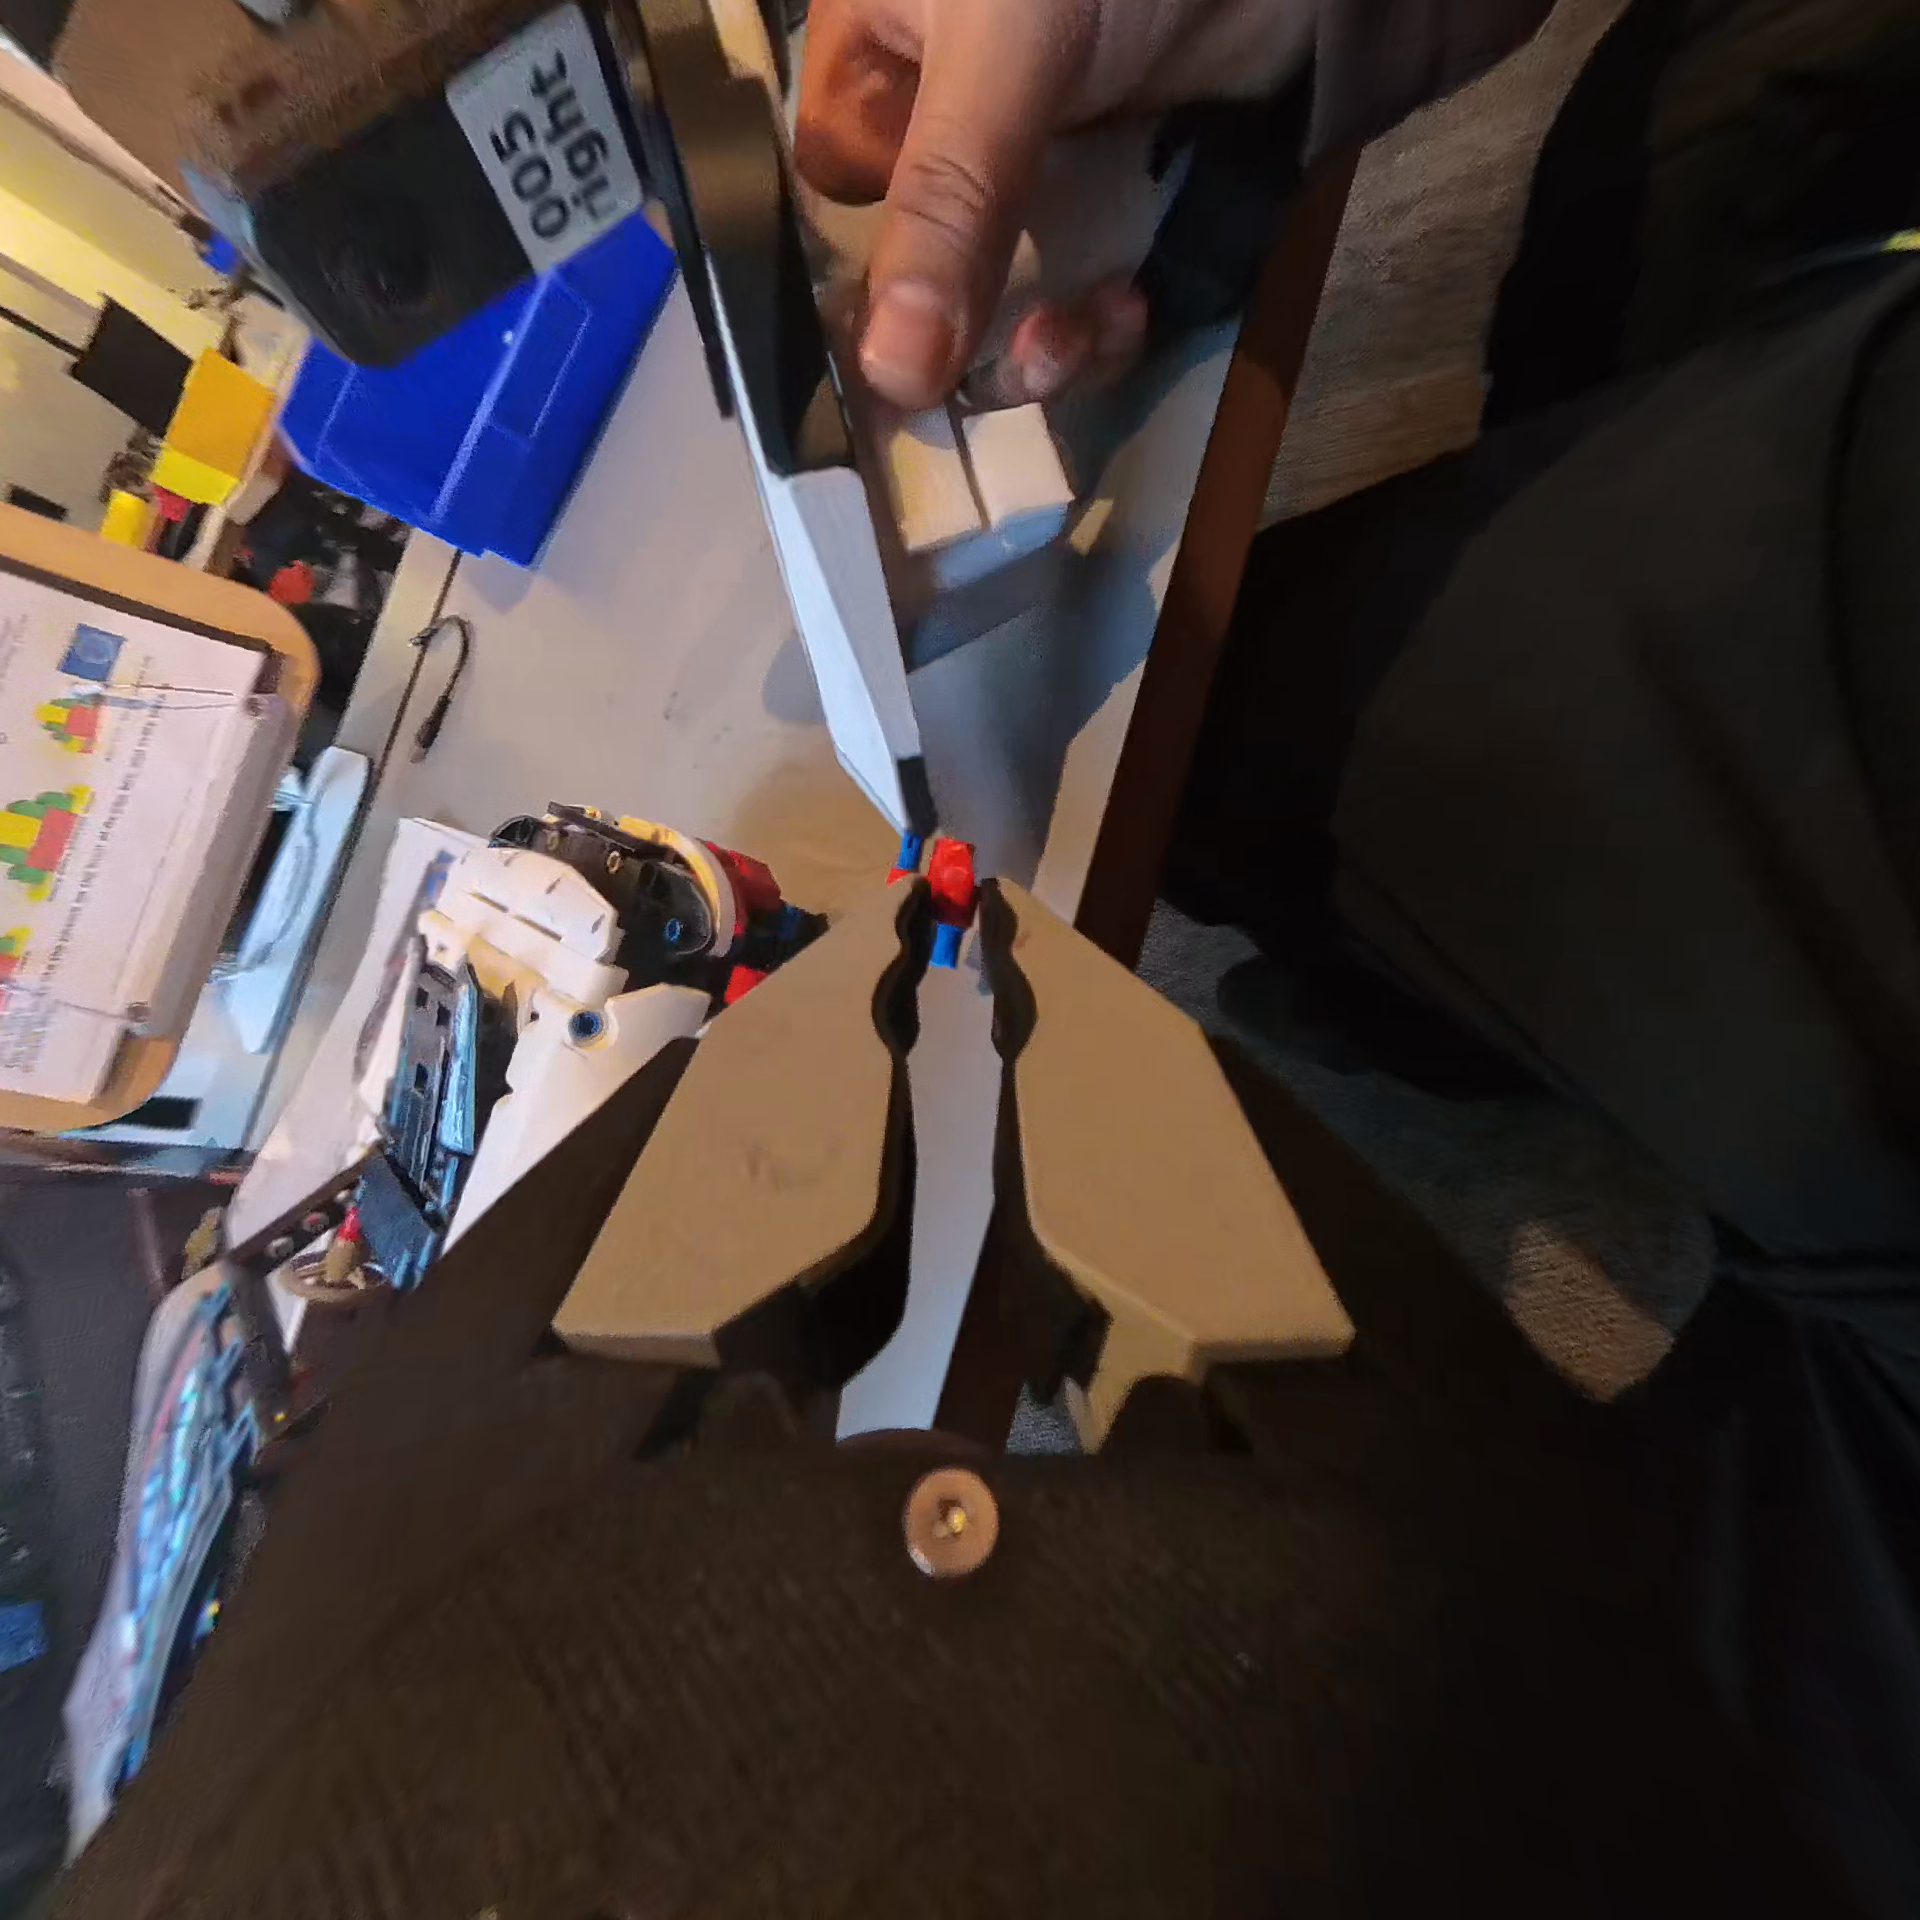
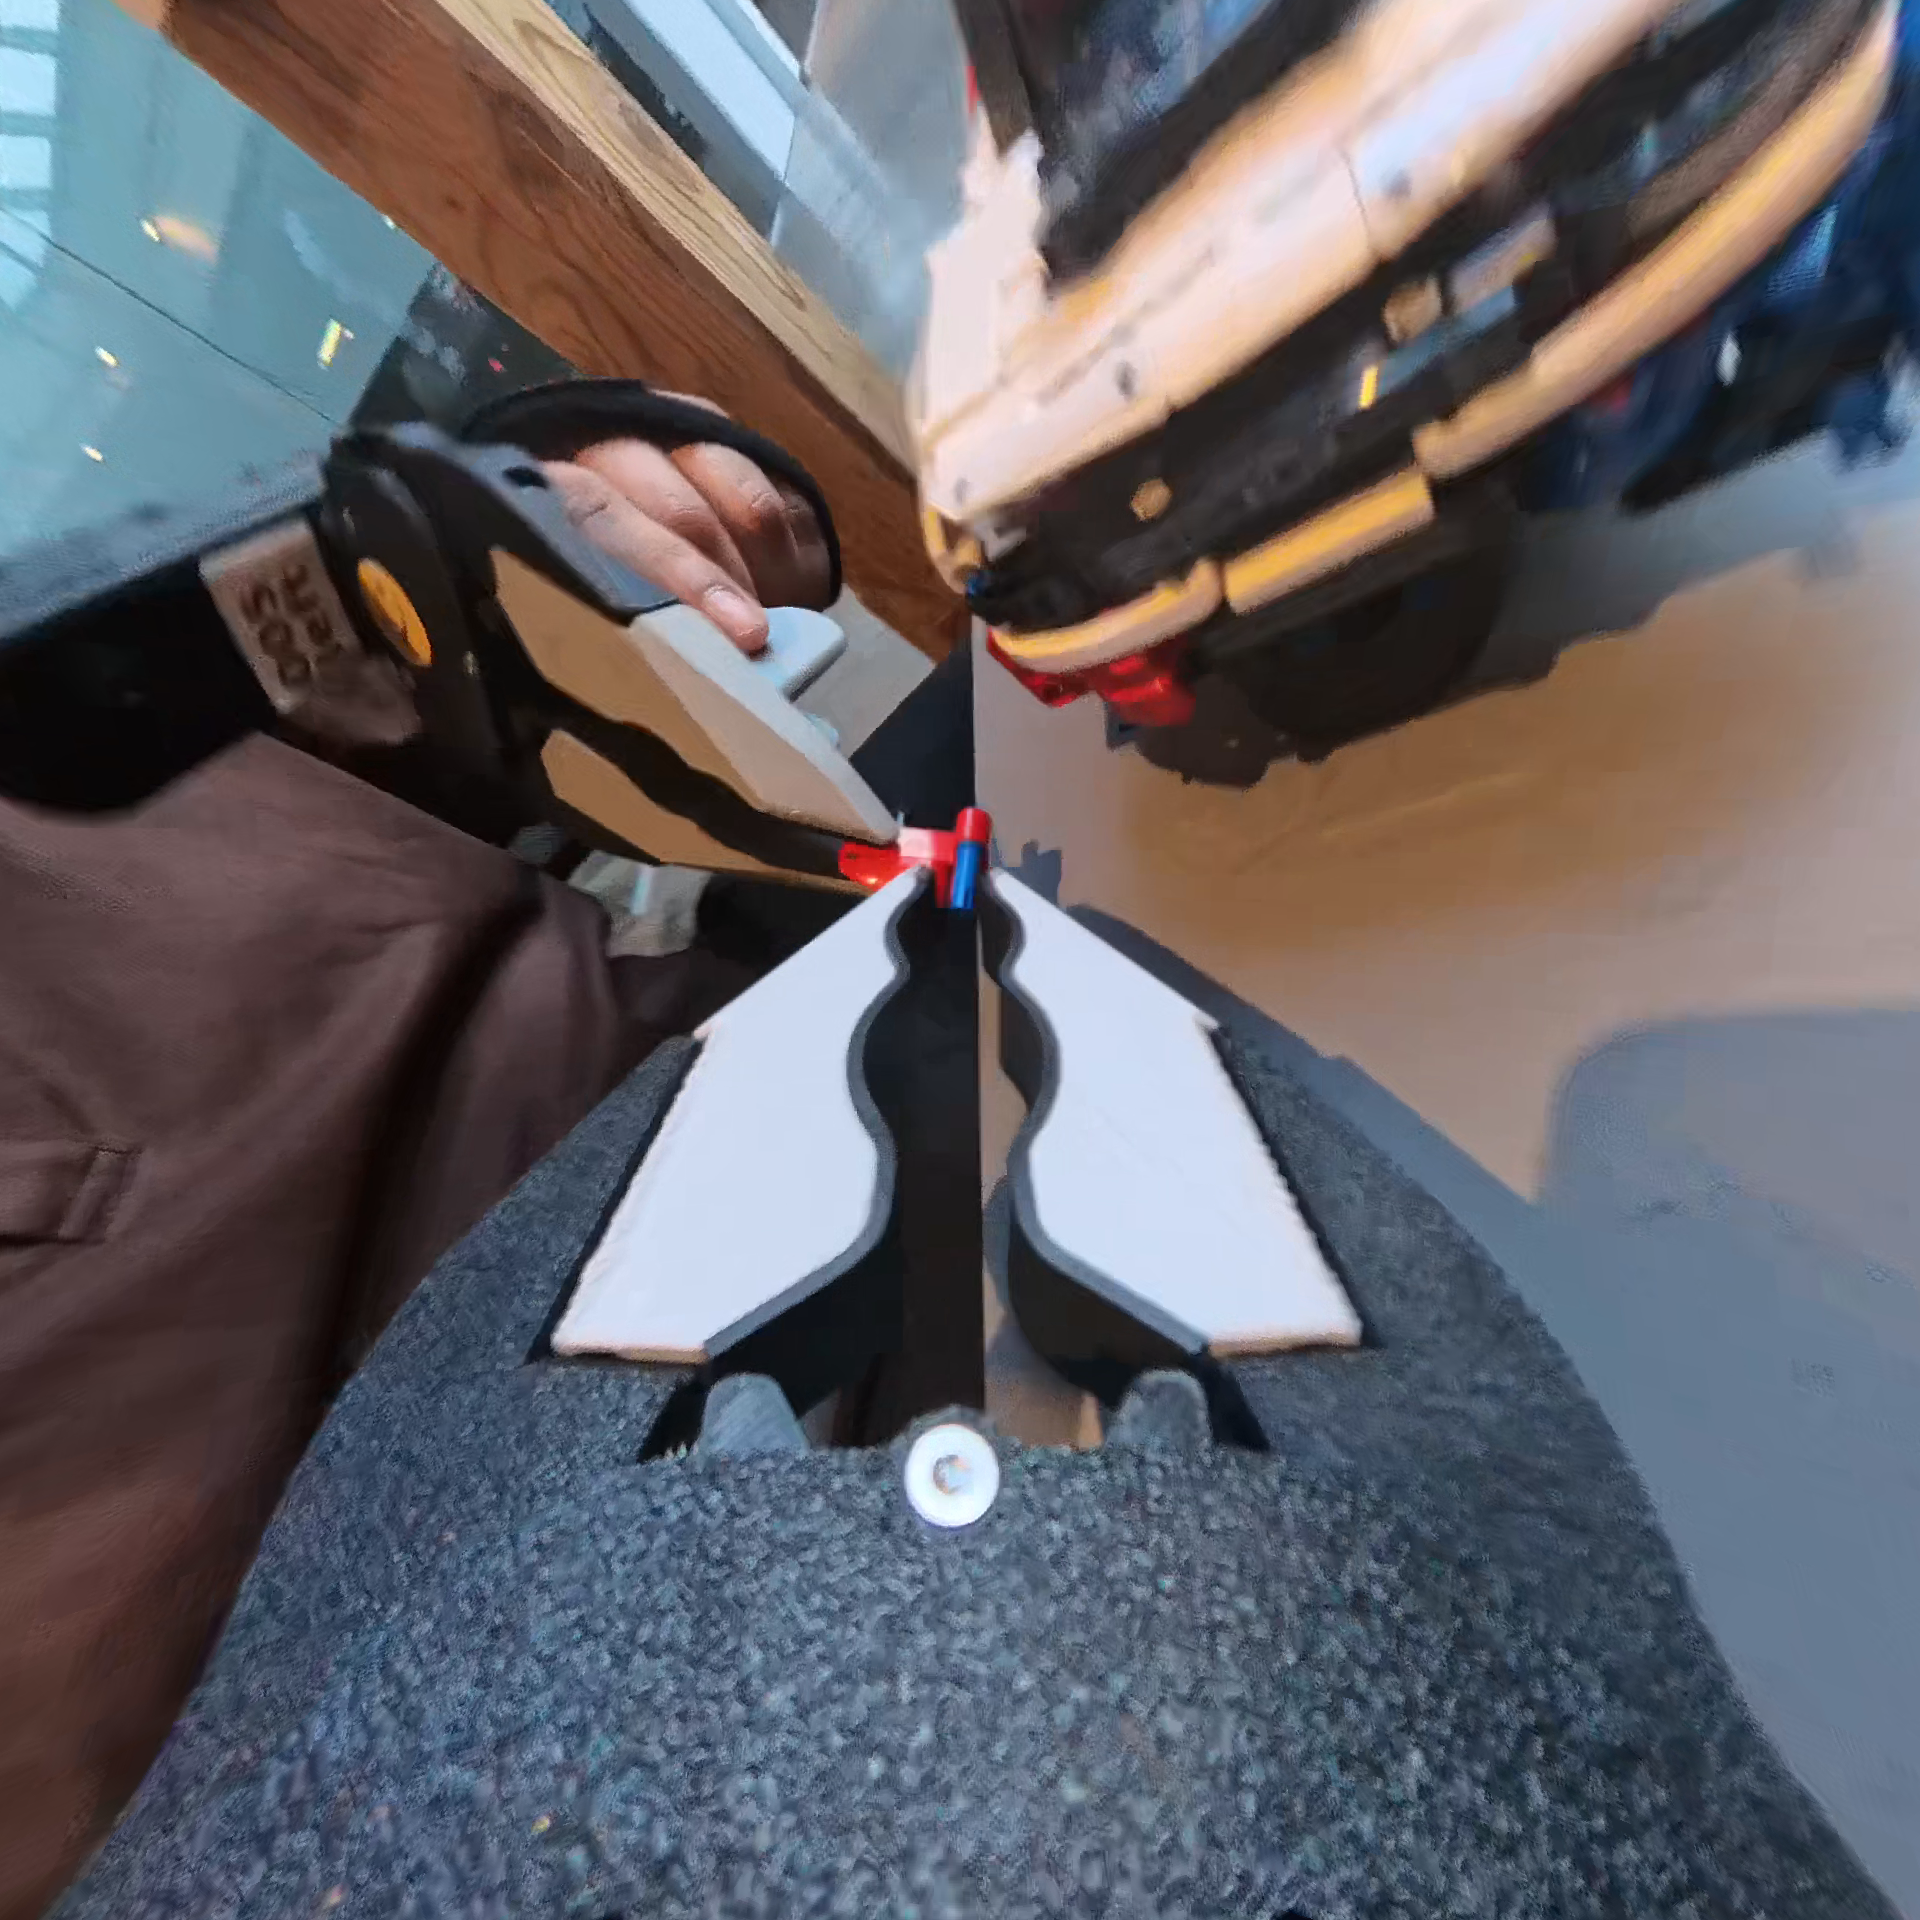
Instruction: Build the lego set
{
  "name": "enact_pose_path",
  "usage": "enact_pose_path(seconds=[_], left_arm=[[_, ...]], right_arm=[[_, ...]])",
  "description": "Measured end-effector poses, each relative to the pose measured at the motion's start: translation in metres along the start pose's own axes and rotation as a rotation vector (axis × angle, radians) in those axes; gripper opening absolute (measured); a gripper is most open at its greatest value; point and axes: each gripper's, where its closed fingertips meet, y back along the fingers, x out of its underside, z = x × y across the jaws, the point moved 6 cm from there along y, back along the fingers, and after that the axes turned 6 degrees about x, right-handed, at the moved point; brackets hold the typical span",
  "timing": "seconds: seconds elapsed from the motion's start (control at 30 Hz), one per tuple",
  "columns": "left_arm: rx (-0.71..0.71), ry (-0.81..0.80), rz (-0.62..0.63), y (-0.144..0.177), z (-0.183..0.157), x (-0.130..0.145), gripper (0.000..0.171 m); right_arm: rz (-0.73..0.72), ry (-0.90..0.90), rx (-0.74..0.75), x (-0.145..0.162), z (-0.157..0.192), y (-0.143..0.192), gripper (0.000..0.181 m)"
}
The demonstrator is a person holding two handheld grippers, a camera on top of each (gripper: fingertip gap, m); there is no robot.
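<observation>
My left gripper (image 1: 951, 896) pinches the red connector (image 1: 951, 878) at its very tips, narrow gap, a blue pin (image 1: 943, 943) poking back between the fingers. My right gripper (image 2: 951, 878) meets it tip to tip from the opposite side; its jaws sit narrow around a second blue pin (image 2: 964, 873), but I cannot tell if they actually clamp it. In the right view the connector's long axis runs crosswise, the pin upright through it. Both claws equally near. The white car model (image 1: 540, 966) lies just left of the connector; the table edge (image 1: 1174, 665) runs just right, open floor beyond. I judge the next push goes along the pin's axis.
</observation>
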Motion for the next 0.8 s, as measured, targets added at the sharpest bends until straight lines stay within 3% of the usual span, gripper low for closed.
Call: enact_pose_path(seconds=[0.17,0.23,0.27,0.37,0.6,0.8], left_arm=[[0.157,0.236,-0.112,0.011,0.016,0.009,0.006],[0.205,0.306,-0.177,0.017,0.023,0.007,0.006],[0.235,0.325,-0.201,0.02,0.025,0.004,0.006],[0.343,0.359,-0.175,0.019,0.031,0.001,0.006],[0.365,0.285,-0.089,0.011,0.035,-0.003,0.006],[0.339,0.163,-0.028,0.011,0.036,-0.009,0.005]], right_arm=[[-0.11,0.509,0.272,-0.002,0.021,0.013,0.047],[-0.147,0.673,0.356,0.004,0.031,0.01,0.044],[-0.157,0.738,0.401,0.006,0.034,0.009,0.035],[-0.178,0.899,0.518,0.006,0.042,0.003,0.018],[-0.181,0.93,0.645,0.009,0.037,-0.005,0.014],[-0.202,0.933,0.657,0.009,0.038,-0.002,0.02]])
